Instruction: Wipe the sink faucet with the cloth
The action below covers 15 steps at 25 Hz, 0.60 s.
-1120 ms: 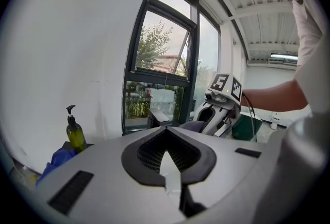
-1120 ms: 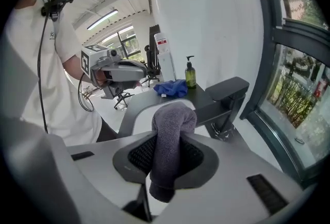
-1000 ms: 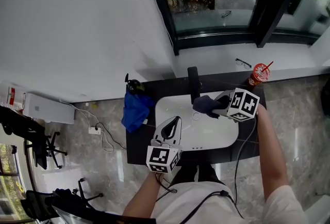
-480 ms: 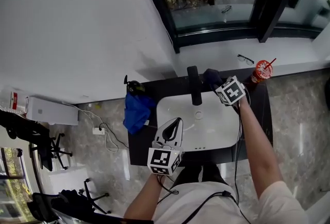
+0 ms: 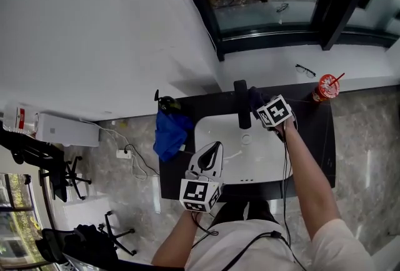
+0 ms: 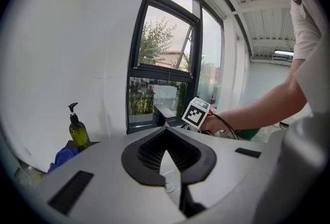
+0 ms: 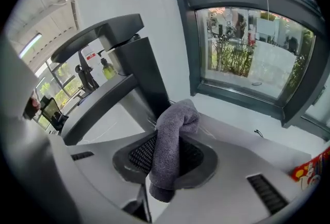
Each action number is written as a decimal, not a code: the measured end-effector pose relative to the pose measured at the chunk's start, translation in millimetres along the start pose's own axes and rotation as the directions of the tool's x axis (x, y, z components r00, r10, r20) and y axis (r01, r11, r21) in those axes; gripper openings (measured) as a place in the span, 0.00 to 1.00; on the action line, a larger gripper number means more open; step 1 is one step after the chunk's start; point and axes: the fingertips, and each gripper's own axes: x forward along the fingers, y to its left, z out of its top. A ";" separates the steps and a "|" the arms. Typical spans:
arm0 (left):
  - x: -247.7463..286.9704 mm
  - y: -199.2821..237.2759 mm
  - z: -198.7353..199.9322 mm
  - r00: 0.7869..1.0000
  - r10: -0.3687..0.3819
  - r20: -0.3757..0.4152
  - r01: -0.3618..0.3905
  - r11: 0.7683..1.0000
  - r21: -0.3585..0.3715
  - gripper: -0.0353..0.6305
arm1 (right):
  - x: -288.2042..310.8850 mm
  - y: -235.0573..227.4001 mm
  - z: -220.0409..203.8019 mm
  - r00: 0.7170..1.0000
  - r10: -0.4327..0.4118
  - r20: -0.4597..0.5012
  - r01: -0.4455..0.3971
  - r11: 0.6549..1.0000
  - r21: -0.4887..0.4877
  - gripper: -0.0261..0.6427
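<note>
A black stone countertop [image 5: 315, 132] runs under the dark-framed window, with an oval white basin [image 5: 265, 160] set into it. At the far edge of the basin stands the tall dark square-bodied faucet [image 5: 242, 104], its spout reaching toward me over the bowl. On the left end of the counter lies a crumpled blue cloth [image 5: 170, 132].

My left gripper [image 5: 214, 146] hangs over the near left rim of the basin, well apart from the faucet. Its fingers meet at their tips and have nothing between them.

My right gripper [image 5: 259, 101] is at the far side of the basin, just to the right of the faucet. Its fingers are clamped on a folded grey terry cloth [image 7: 170, 150], which sticks up past the fingertips in a rounded hump. That hump sits right beside the faucet's upright column; I cannot tell whether it is pressing on the metal or only near it.

Far left on the counter, behind the blue cloth, stands a green pump bottle [image 6: 79, 132]. At the far right end stands a red cup with a straw [image 5: 327, 87]. On the white sill beyond lies a pair of glasses [image 5: 305, 70].
</note>
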 end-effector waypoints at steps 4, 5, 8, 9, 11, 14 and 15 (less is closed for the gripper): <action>3.0 2.5 0.6 1.000 0.004 0.001 -0.004 1.000 -0.002 0.05 | -0.1 19.3 9.0 0.993 0.107 0.039 -0.106 0.994 -0.042 0.16; 3.6 2.4 1.4 1.000 0.003 0.002 -0.003 1.000 -0.002 0.05 | -3.3 22.4 11.5 0.990 0.128 0.054 -0.126 0.991 -0.044 0.16; 5.1 1.9 2.9 1.000 0.001 0.004 -0.001 1.000 -0.003 0.05 | -19.1 29.4 18.6 0.979 0.176 0.104 -0.170 0.983 -0.065 0.16; 5.7 1.3 3.3 1.000 0.000 0.006 0.000 1.000 -0.004 0.05 | -26.3 31.8 21.8 0.973 0.195 0.127 -0.187 0.979 -0.076 0.16; 7.2 -0.8 4.8 1.000 -0.005 0.010 0.005 1.000 -0.006 0.05 | -44.2 35.8 30.7 0.956 0.234 0.178 -0.217 0.970 -0.107 0.16; 8.9 -3.7 6.6 1.000 -0.013 0.015 0.013 1.000 -0.006 0.05 | -77.2 40.3 47.8 0.925 0.277 0.260 -0.235 0.955 -0.180 0.16; 9.1 -4.6 6.8 1.000 -0.014 0.016 0.014 1.000 -0.006 0.05 | -89.8 42.7 53.9 0.910 0.295 0.291 -0.243 0.949 -0.203 0.16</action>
